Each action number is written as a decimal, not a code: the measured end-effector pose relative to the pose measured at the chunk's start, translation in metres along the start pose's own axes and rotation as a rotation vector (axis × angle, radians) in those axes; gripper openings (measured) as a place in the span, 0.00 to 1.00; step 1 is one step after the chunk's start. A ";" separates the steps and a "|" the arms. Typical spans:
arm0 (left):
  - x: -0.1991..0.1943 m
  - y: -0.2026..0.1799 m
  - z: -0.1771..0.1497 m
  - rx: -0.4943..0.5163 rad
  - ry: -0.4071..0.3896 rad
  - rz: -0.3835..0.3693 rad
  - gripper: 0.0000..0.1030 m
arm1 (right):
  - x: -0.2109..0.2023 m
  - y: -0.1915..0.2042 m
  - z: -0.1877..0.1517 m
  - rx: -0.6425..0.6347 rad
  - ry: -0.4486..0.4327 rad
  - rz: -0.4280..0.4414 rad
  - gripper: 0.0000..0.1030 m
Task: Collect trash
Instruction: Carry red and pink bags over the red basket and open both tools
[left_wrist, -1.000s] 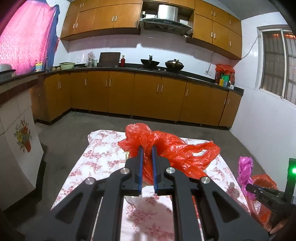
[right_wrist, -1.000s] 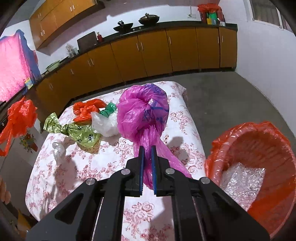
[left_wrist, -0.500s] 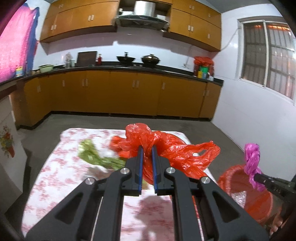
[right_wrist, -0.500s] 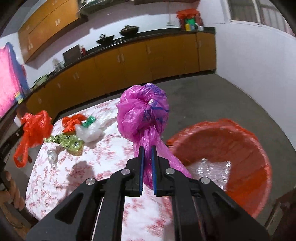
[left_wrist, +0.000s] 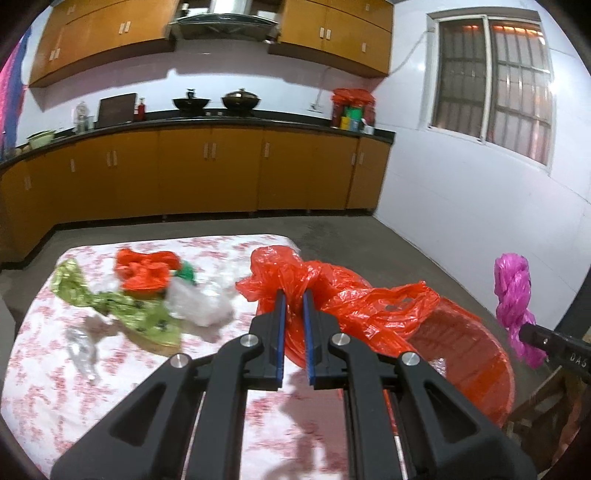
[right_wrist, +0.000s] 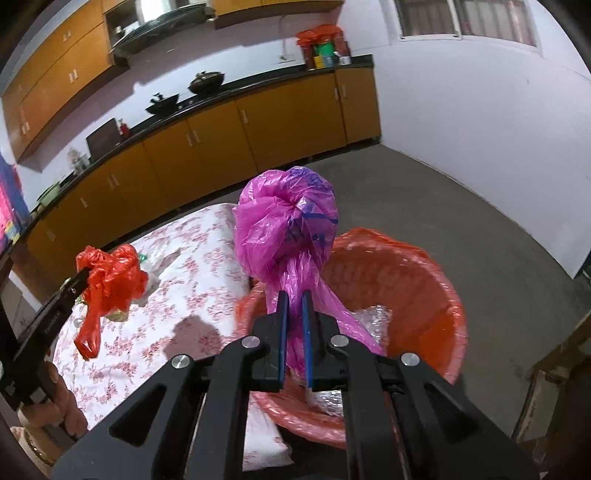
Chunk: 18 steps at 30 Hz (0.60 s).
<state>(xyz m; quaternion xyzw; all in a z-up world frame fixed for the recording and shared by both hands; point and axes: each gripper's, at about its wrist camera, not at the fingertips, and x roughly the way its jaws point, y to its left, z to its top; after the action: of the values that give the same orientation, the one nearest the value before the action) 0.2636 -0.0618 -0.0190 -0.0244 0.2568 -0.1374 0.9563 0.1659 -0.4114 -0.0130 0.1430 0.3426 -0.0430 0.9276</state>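
Both bags had swung from over the tabletop toward the orange bin: right hand-held gripper clenched on pink bag over it, left hand-held gripper gripping red bag near its rim; best released once centred.

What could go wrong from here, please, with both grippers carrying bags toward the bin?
1. The right gripper pinches only the thin neck of the pink bag above the red-lined bin; a release off-centre could perhaps drop it over the rim.
2. The red bag in the left gripper trails a loose handle that might snag the bin's edge.
3. Both grippers are close near the bin and could collide.
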 end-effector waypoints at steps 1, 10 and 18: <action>0.002 -0.006 -0.001 0.008 0.003 -0.010 0.10 | -0.001 -0.004 -0.001 0.009 -0.002 -0.006 0.08; 0.018 -0.046 -0.010 0.058 0.028 -0.088 0.10 | 0.000 -0.030 -0.004 0.075 0.000 -0.033 0.08; 0.033 -0.069 -0.016 0.090 0.053 -0.139 0.10 | 0.002 -0.040 -0.005 0.106 -0.003 -0.050 0.08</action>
<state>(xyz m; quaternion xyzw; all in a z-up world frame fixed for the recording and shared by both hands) 0.2661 -0.1369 -0.0409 0.0047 0.2731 -0.2153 0.9376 0.1567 -0.4483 -0.0275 0.1832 0.3418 -0.0842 0.9179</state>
